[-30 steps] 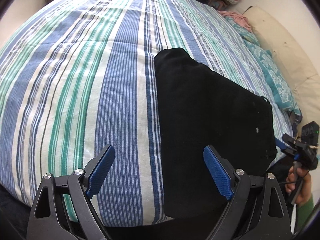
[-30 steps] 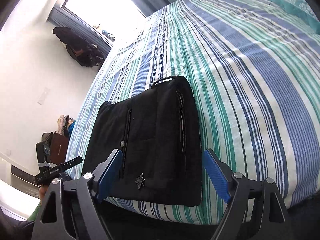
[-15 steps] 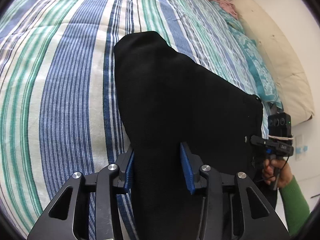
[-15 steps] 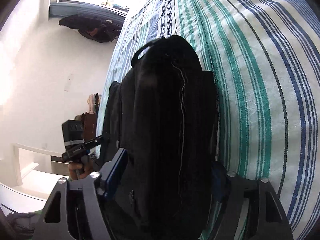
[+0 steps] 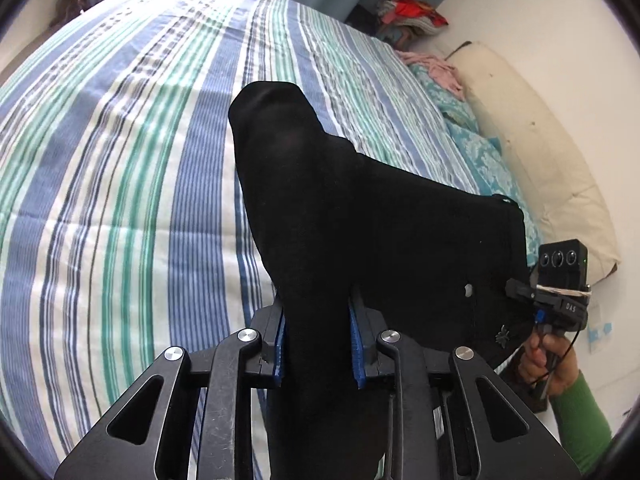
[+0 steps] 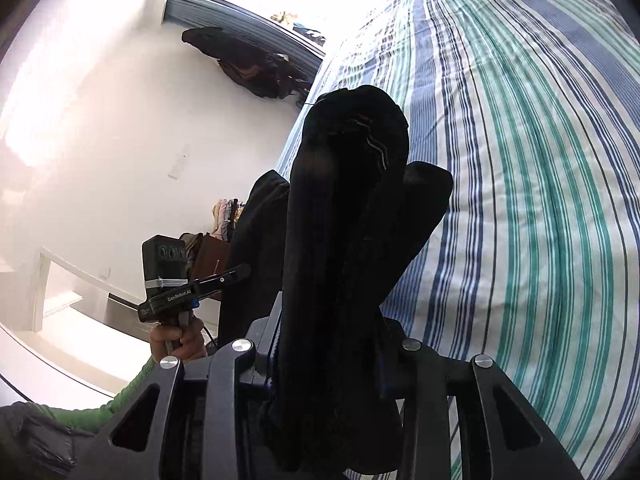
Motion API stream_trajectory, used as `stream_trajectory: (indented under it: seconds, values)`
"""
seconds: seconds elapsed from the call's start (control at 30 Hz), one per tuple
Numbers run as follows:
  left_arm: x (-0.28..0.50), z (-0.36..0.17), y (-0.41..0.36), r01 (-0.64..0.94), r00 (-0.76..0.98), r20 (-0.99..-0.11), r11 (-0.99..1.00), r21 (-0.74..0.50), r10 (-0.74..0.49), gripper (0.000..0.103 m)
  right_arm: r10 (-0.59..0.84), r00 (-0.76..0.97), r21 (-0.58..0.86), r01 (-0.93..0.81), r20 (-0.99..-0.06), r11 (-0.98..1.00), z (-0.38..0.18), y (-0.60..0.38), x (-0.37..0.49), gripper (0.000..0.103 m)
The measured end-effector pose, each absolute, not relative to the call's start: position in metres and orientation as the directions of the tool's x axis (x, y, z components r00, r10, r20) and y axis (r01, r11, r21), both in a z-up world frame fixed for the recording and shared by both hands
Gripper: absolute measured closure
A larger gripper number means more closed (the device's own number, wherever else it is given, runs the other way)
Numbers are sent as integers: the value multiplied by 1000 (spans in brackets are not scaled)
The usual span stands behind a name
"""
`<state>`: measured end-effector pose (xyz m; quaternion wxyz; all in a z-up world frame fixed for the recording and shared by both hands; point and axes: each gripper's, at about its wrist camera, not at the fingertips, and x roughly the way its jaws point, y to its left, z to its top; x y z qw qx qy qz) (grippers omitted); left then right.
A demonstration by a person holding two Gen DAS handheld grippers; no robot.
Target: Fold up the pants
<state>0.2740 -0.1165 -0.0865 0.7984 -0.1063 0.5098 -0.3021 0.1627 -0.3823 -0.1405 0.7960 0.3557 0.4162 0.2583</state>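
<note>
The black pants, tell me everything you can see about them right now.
The black pants look like soft, matte, dark fabric with a small pale button and thin light stitching. They are bunched and lifted, sagging between two grips: the left tool is shut on one edge, the right tool on the other. Their far end droops toward the striped bedspread.

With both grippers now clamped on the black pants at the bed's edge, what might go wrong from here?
1. The left gripper pinches a thick bunched wad of the black pants; layers may slip out unevenly and spoil the fold.
2. The right gripper grips a similar bunch, so lifting could drag the folded stack into a crumple.
3. The pants sit near the edge of the striped bedspread; loose cloth could slide off.
</note>
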Motion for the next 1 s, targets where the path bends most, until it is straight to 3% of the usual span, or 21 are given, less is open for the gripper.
stream_trajectory:
  seconds: [0.1,0.13,0.17,0.23,0.27,0.33,0.37,0.4,0.47,0.53,0.57,0.67,0.8,1.0]
  values:
    - [310,-91,-123,363,347,-770,834,-417,-536,76,691,535,765,-122,-486,632,-139,-381,214,68]
    - [320,-100,-128,353,358,-787,854,-383,-502,69,669,540,745,-110,-511,658,-143,-381,228,67]
    - [330,-113,-134,327,373,-815,885,-331,-443,59,642,541,727,-80,-543,682,-149,-385,242,65]
    - [338,-143,-135,272,402,-866,942,-197,-297,47,549,526,663,38,-649,748,-172,-398,258,53]
    - [337,-156,-131,252,405,-883,957,-142,-237,46,472,510,602,118,-719,790,-184,-404,262,52]
    - [325,-164,-115,241,424,-864,953,-183,-273,39,361,489,521,242,-794,818,-199,-422,257,48]
    - [314,-162,-104,222,449,-849,955,-196,-278,34,363,521,552,267,-772,790,-199,-433,248,38]
    - [301,-158,-93,204,476,-834,958,-201,-277,30,346,569,574,286,-746,767,-194,-442,233,36]
    - [268,-151,-74,165,539,-804,967,-192,-252,12,254,637,533,293,-728,793,-176,-446,198,21]
    - [236,-147,-69,143,579,-788,977,-157,-211,10,136,675,434,295,-725,851,-157,-438,168,3]
    - [222,-146,-73,146,586,-787,981,-128,-190,10,83,690,393,305,-719,868,-148,-430,153,0]
    - [187,-148,-96,169,580,-805,985,-32,-126,7,5,686,313,326,-728,892,-139,-401,121,0]
    - [157,-147,-120,210,574,-817,975,70,-65,7,-199,589,51,380,-783,924,-143,-343,83,0]
    - [127,-104,-126,211,665,-745,971,114,-57,4,-176,649,26,289,-740,957,-126,-286,35,0]
